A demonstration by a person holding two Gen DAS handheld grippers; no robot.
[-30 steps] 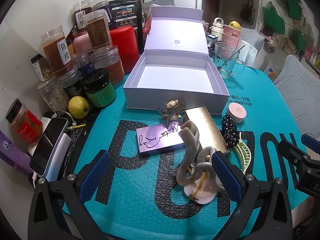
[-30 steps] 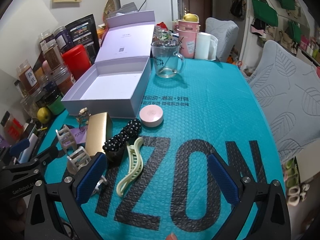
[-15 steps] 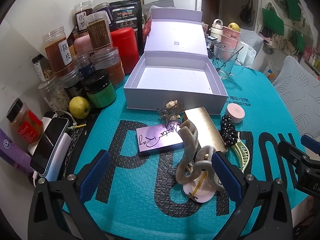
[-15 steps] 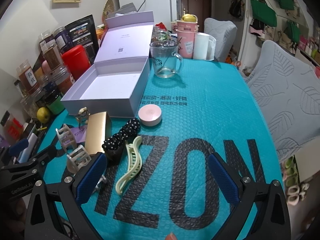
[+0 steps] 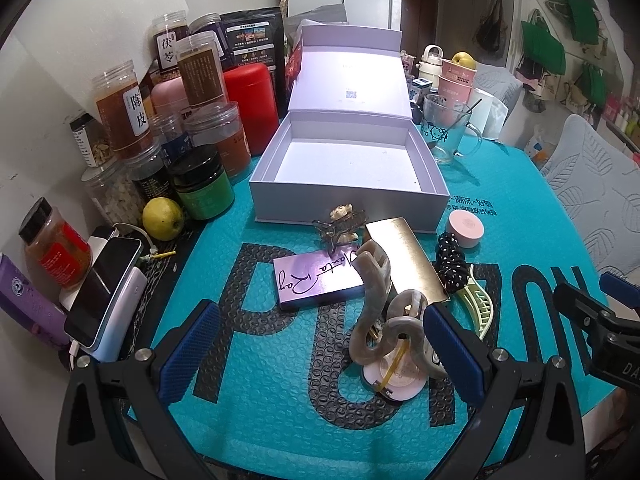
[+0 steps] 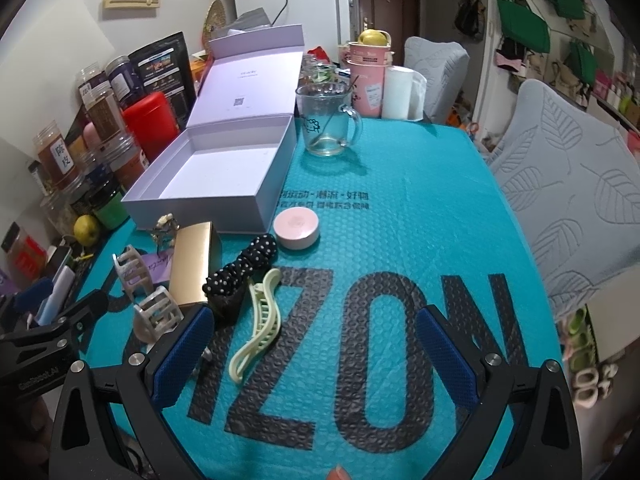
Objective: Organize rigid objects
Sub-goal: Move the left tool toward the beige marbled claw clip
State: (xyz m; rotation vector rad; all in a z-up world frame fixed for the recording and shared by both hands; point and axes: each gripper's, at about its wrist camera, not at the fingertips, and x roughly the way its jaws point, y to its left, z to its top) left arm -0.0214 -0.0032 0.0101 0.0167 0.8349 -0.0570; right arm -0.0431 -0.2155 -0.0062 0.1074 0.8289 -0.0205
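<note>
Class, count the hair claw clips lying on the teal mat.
4: a bronze one by the box front, two marbled beige ones by the left gripper, and a pale green one beside the polka-dot scrunchie. Others may be hidden.

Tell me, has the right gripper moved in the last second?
Yes. The right gripper slid slightly right: the green clip sits further left between its fingers.

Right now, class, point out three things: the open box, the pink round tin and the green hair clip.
open box (image 6: 208, 178): right wrist view, on its bare inside floor.
pink round tin (image 6: 296, 224): right wrist view, middle of its lid.
green hair clip (image 6: 258, 326): right wrist view, middle of its curved body.
</note>
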